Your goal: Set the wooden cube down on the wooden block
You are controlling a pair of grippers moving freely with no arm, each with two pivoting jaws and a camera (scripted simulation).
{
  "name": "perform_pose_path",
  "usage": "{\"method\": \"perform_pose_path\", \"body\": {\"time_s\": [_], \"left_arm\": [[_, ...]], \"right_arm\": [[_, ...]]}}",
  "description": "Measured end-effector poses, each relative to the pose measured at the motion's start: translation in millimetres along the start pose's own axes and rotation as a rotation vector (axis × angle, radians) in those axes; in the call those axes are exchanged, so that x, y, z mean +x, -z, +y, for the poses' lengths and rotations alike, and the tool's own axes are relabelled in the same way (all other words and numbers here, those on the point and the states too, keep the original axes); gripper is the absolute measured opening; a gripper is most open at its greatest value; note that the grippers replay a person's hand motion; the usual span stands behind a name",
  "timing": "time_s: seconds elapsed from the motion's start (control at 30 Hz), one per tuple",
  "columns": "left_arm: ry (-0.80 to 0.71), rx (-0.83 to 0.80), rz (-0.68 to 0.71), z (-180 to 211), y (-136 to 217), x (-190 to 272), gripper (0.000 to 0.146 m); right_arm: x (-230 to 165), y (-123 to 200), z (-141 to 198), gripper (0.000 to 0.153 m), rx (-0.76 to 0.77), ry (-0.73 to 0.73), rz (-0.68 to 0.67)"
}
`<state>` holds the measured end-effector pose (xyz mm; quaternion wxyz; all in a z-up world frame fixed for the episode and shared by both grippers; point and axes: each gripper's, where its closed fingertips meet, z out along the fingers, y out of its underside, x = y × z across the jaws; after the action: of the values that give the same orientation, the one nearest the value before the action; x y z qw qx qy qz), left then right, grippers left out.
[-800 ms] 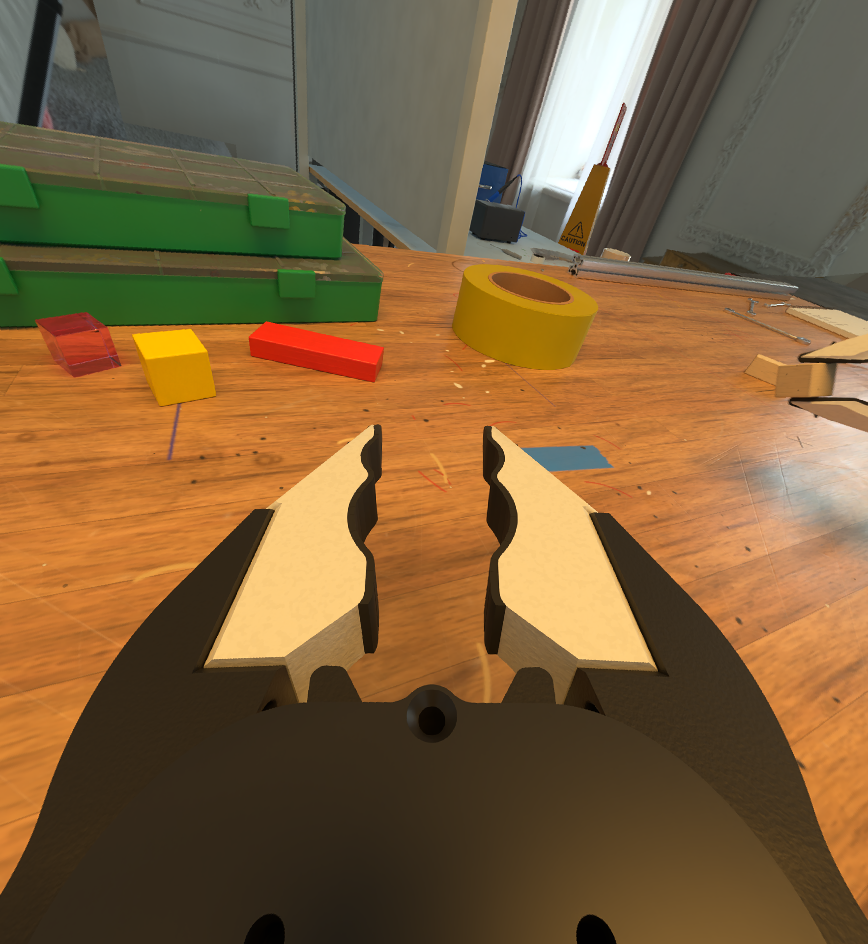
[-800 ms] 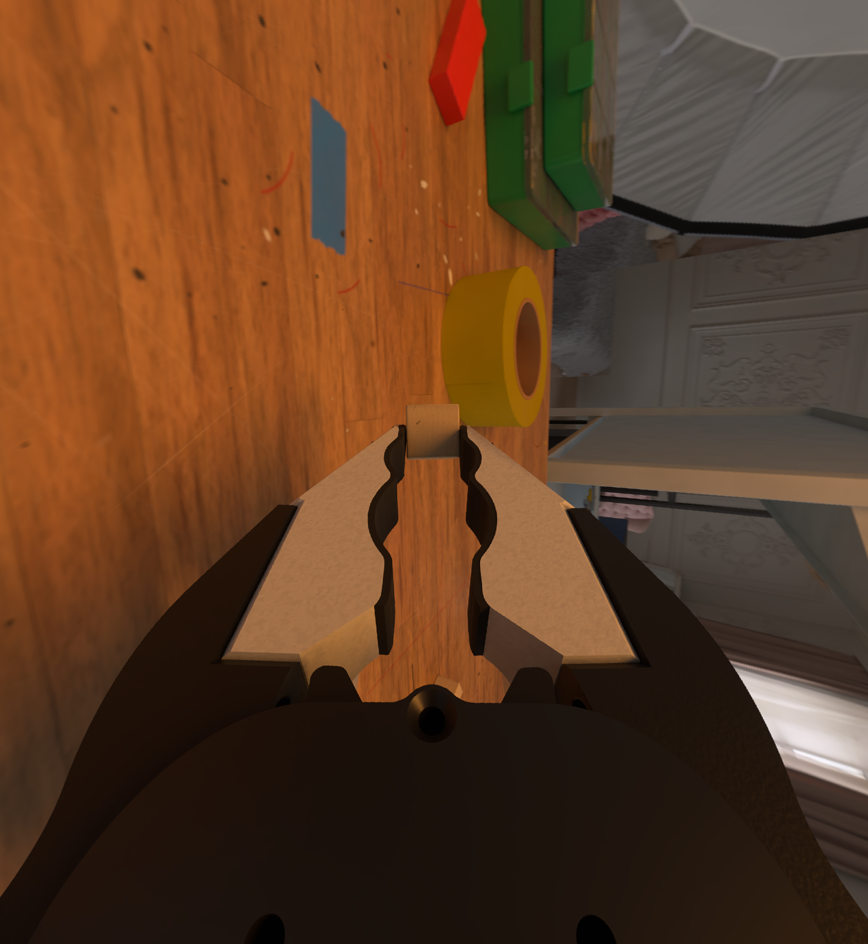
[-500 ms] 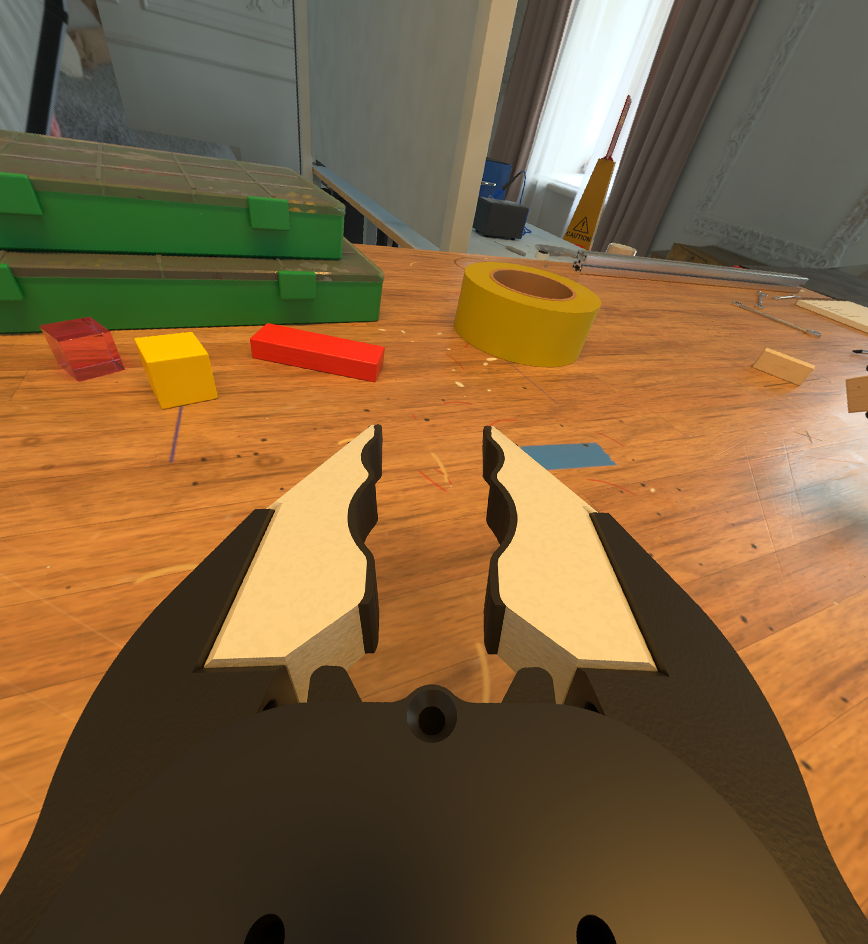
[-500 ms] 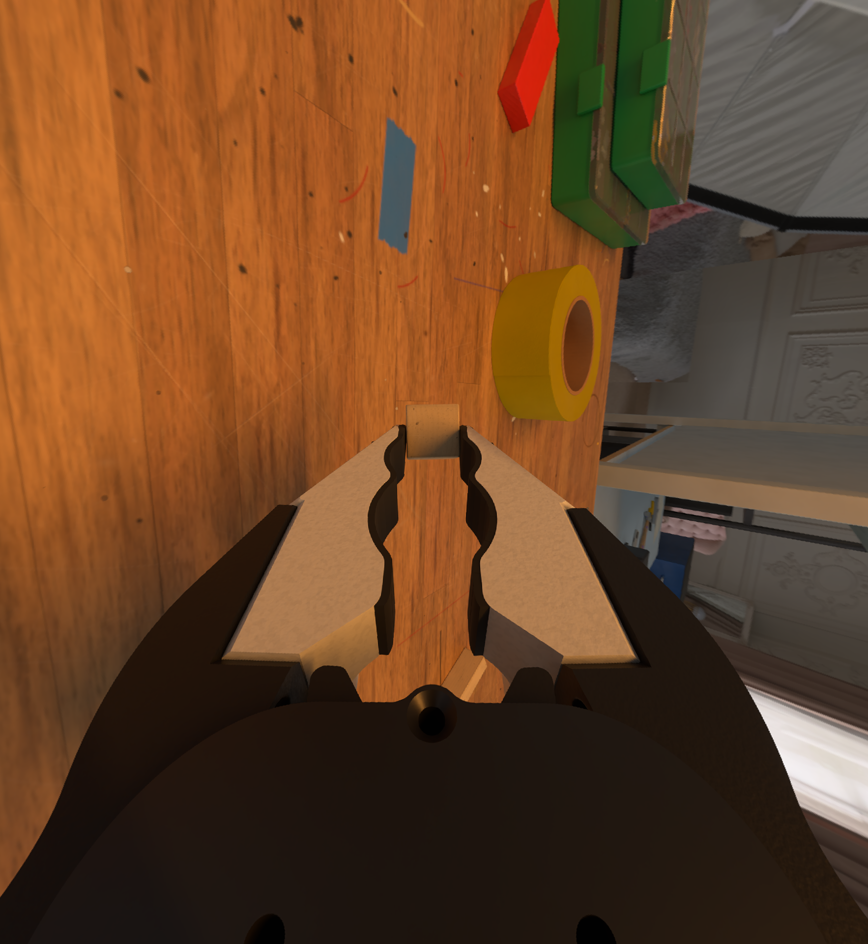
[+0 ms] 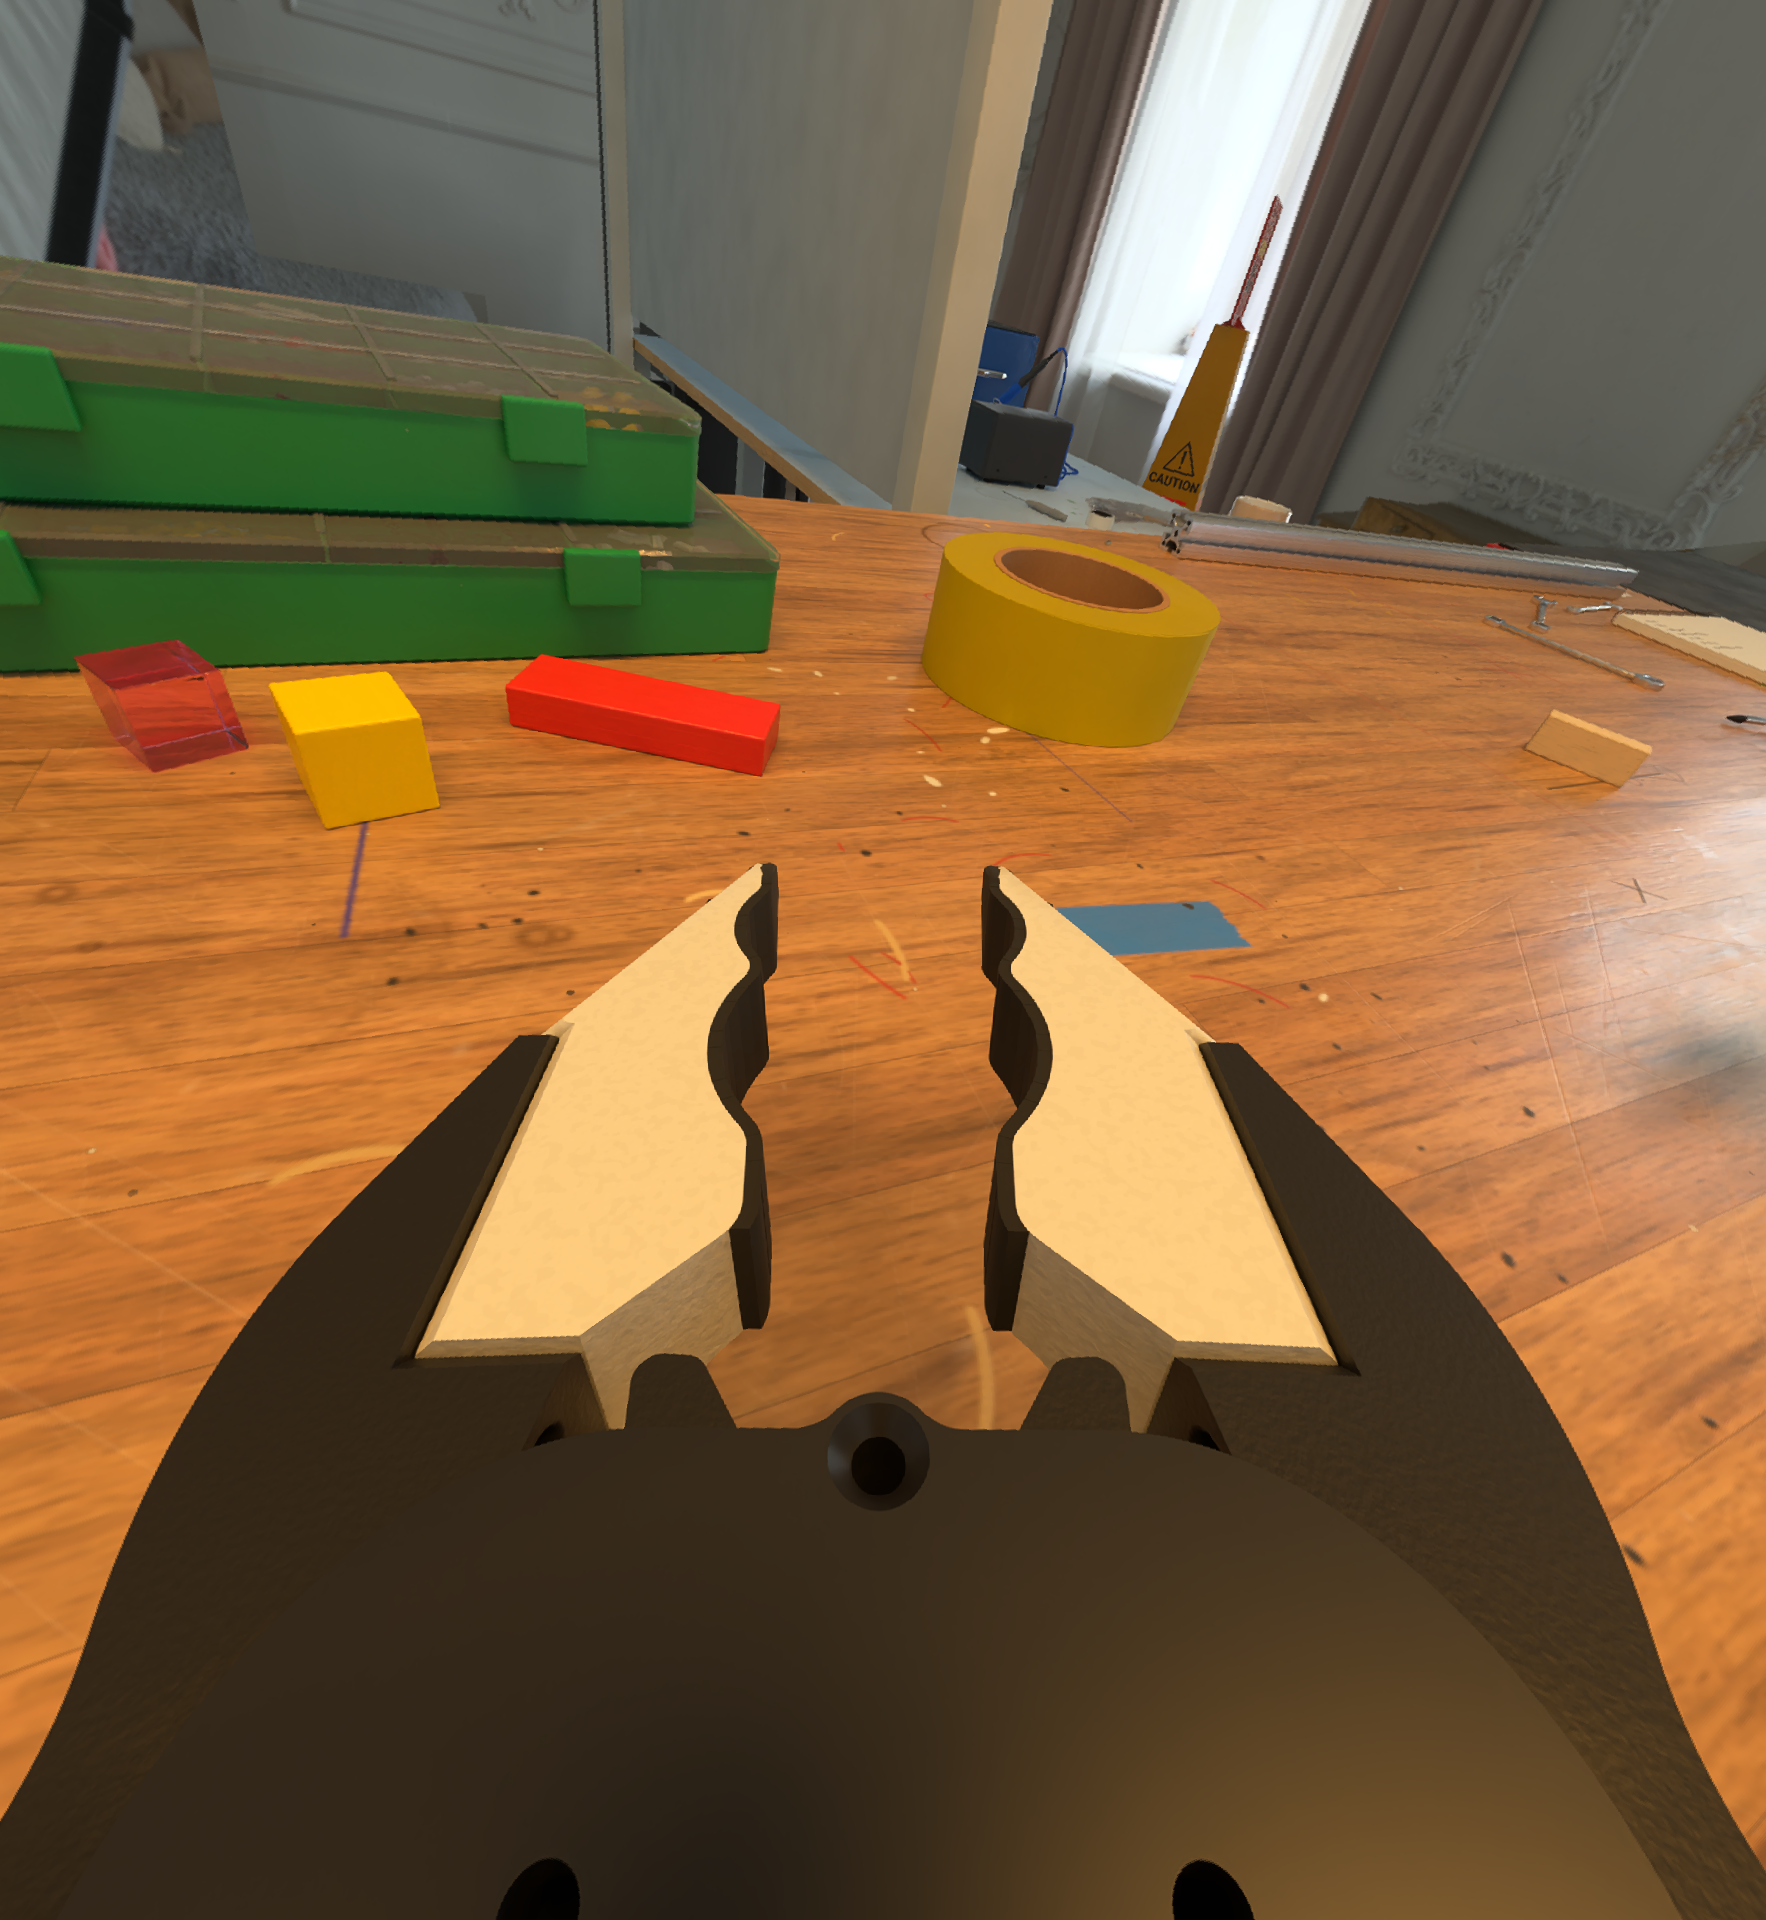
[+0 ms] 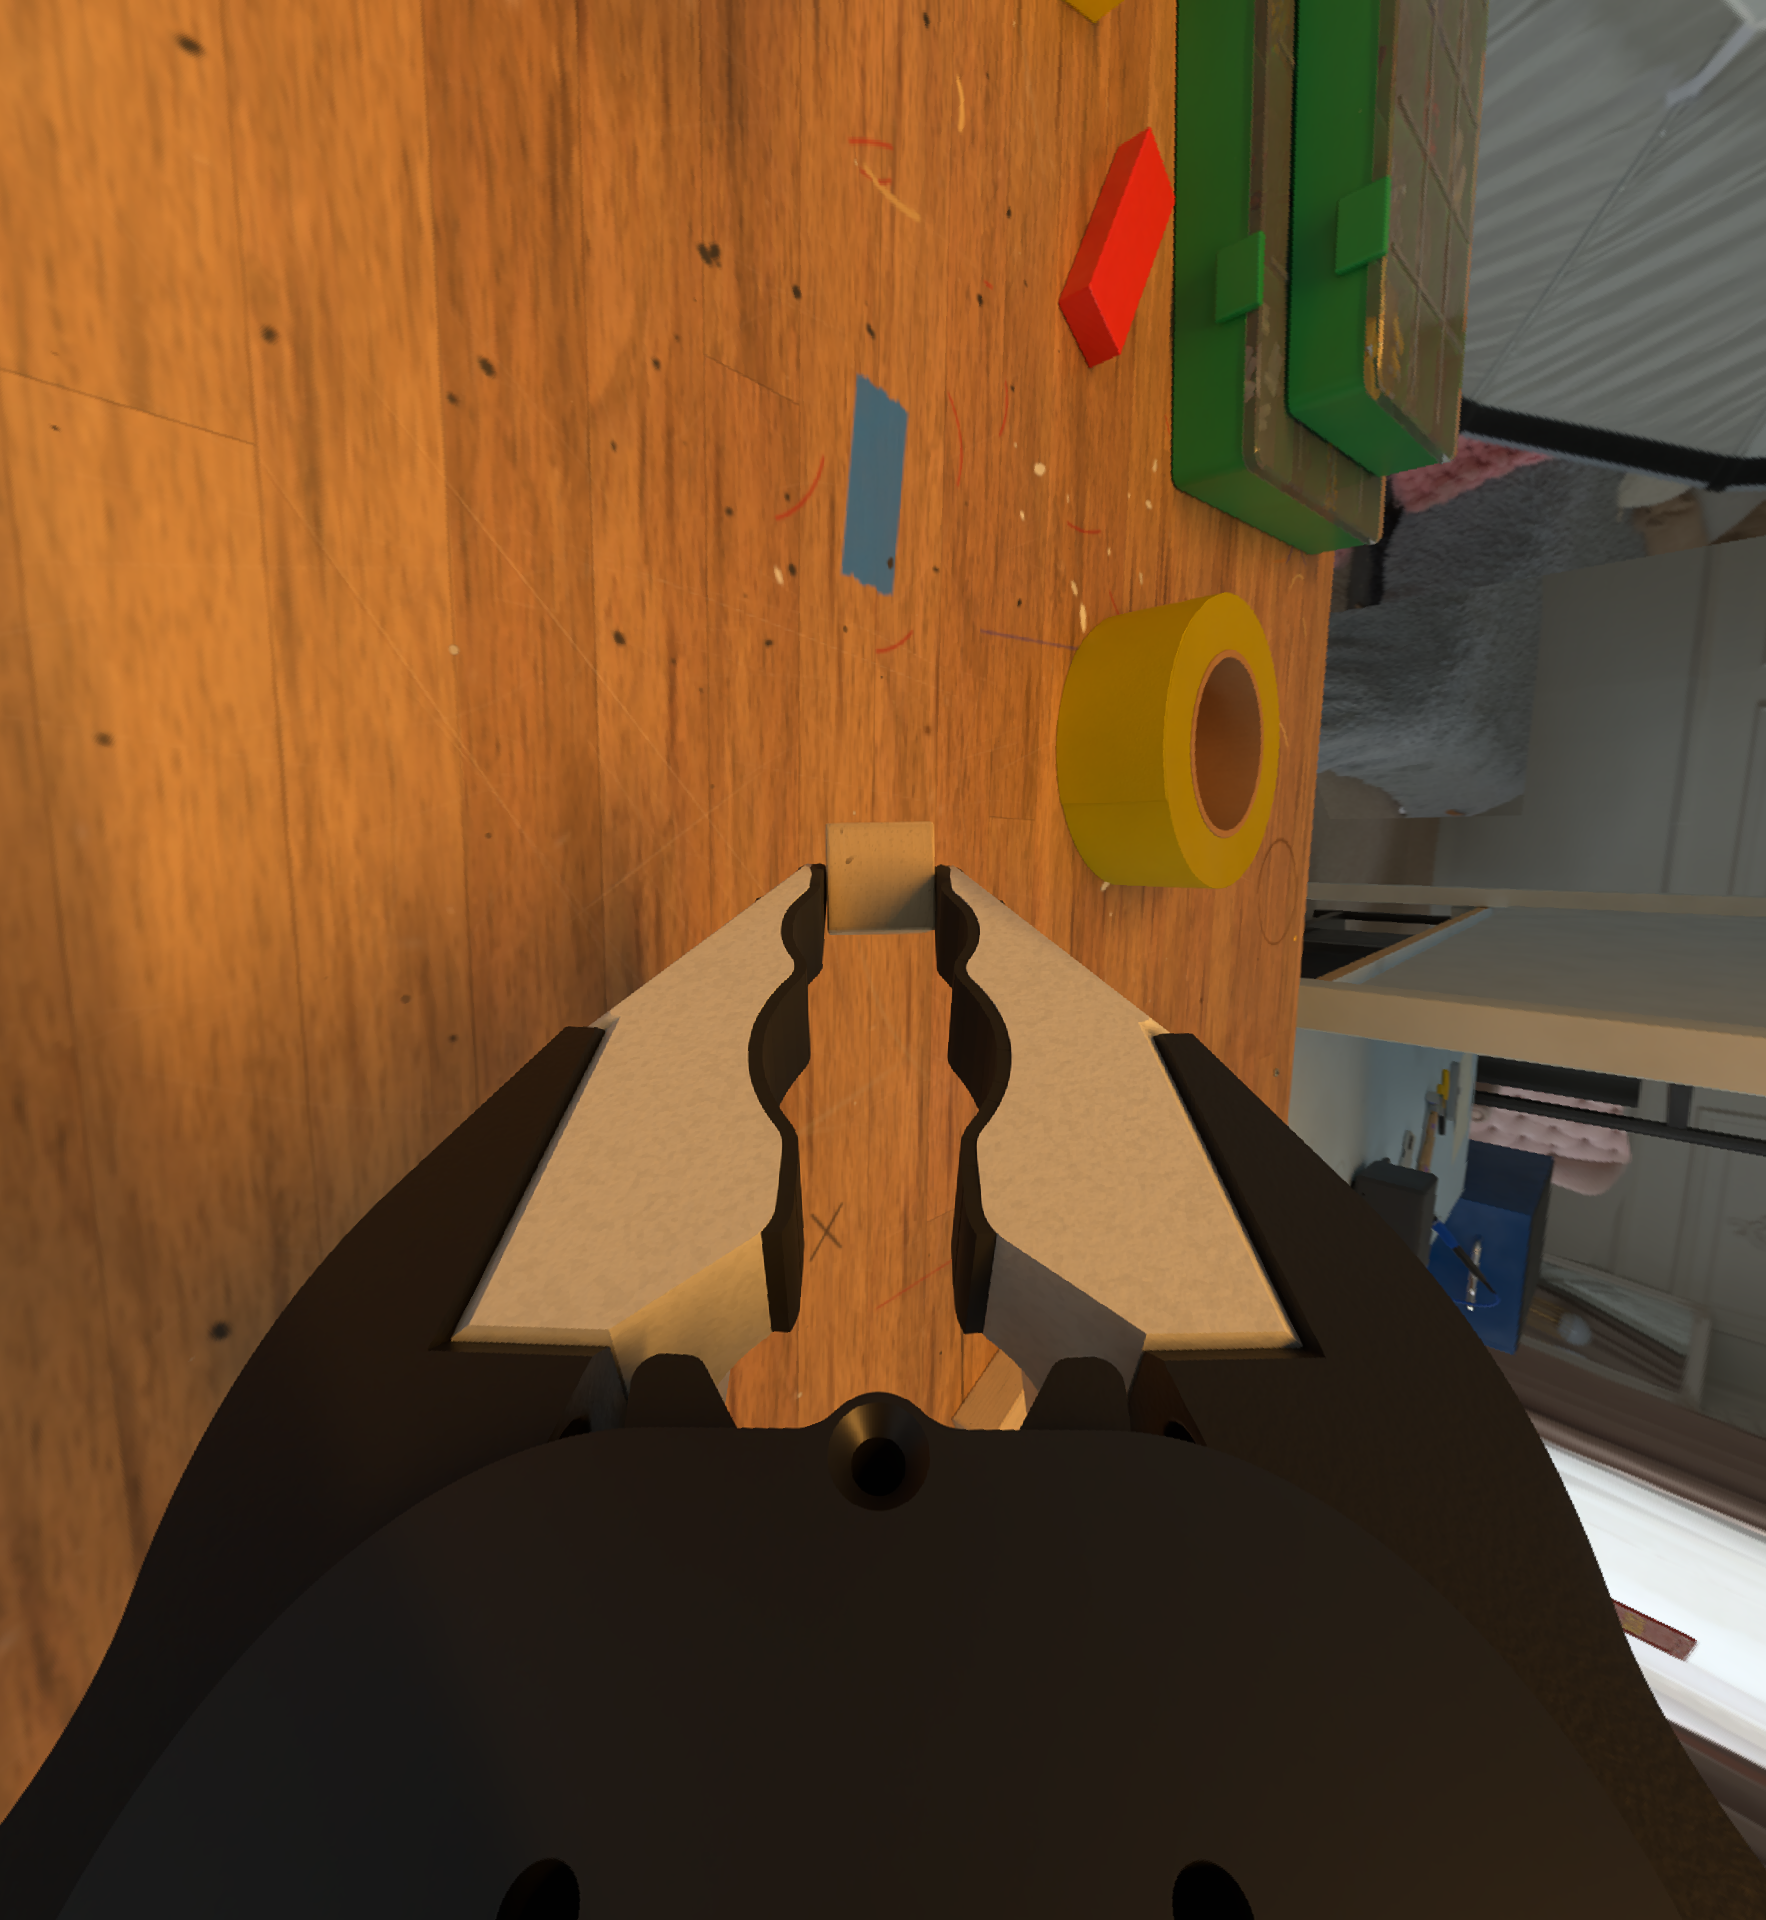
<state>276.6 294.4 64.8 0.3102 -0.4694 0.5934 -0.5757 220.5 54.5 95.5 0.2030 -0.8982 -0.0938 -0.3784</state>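
R gripper (image 6: 880, 896) fingers pinch wooden cube (image 6: 880, 875) at tips; wooden block (image 6: 988, 1405) lies behind them, near my palm. L gripper (image 5: 878, 896) spread, idle.

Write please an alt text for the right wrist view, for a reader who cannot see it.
The right claw grips a small wooden cube between its fingertips, held out over a wooden table. Beyond it lie a yellow tape roll, a blue tape strip, a red block and two green cases.
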Motion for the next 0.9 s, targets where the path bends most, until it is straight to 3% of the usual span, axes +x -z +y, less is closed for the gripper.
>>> {"method": "perform_pose_path", "body": {"time_s": [0.23,0.5,0.73,0.9], "left_arm": [[-0.006,0.0,-0.001,0,0,0,0.039],[-0.005,0.0,-0.002,0,0,0,0.039],[-0.008,-0.002,-0.003,0,0,1,0.039],[-0.008,-0.008,0.003,1,-1,3,0.039]], "right_arm": [[-3,21,2,0.02,0.044,-0.082,-0.079],[19,63,29,0.02,0.044,-0.205,0.007],[63,103,114,0.02,-0.144,-0.335,0.218],[90,90,199,0.02,-0.3,-0.558,0.292]]}}
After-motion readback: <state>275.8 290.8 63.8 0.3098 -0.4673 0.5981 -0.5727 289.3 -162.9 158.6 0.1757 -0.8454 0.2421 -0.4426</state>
